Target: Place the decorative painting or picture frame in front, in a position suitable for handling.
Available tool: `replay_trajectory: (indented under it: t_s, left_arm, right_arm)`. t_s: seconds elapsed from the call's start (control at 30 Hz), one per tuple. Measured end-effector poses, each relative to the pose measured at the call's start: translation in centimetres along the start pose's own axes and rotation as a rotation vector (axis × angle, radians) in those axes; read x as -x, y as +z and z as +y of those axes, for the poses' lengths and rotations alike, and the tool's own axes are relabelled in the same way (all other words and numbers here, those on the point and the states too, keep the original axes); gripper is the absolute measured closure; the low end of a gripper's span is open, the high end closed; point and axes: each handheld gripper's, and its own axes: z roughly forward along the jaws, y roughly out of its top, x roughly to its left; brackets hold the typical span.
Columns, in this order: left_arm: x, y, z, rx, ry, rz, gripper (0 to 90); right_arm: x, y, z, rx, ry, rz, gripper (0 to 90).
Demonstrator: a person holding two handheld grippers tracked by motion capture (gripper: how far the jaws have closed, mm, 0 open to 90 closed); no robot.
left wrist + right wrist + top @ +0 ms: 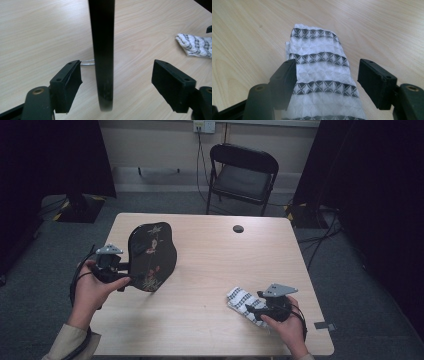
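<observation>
Pale wood-grain bench [210, 270] carries a striped waffle-weave cloth [322, 82] between the spread right hand-held gripper [327, 77], while the left hand-held gripper [116, 82] gapes around a glossy black floral tray [151, 256] on edge.

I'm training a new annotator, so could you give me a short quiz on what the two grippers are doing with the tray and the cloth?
1. True or false: the black flowered tray lies flat on the table.
2. What lies between the jaws of the right gripper? A: a striped cloth. B: a spoon. C: a cup.
3. In the left gripper view, do the pads of the left gripper press on the tray's edge?

Key: 1 false, it stands on edge. 2 A. 3 No, there is a gap on each side.
</observation>
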Motion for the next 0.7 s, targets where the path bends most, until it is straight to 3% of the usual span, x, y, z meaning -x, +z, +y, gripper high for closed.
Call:
replay_trajectory:
  t_s: [0.1, 0.27, 0.3, 0.43, 0.7]
  left_arm:
    - [0.1, -0.1, 1.7, 0.007, 0.012, 0.01, 27.2]
    - [0.1, -0.1, 3.2, 0.002, 0.02, 0.014, 33.2]
    - [0.1, 0.1, 3.8, 0.01, 0.008, 0.018, 36.1]
    - [-0.1, 0.3, 4.5, 0.002, 0.002, 0.027, 40.7]
    - [0.0, 0.7, 5.6, -0.003, -0.011, 0.047, 60.6]
  right_arm:
    - [0.0, 0.0, 0.0, 0.001, -0.002, 0.0, 31.6]
    - [0.0, 0.0, 0.0, 0.004, -0.001, 0.001, 31.5]
    - [0.1, 0.0, 0.0, 0.003, -0.001, 0.002, 31.5]
    - [0.0, 0.1, 0.0, 0.002, -0.003, 0.004, 31.6]
    - [0.1, 0.1, -0.1, 0.0, -0.001, 0.003, 31.6]
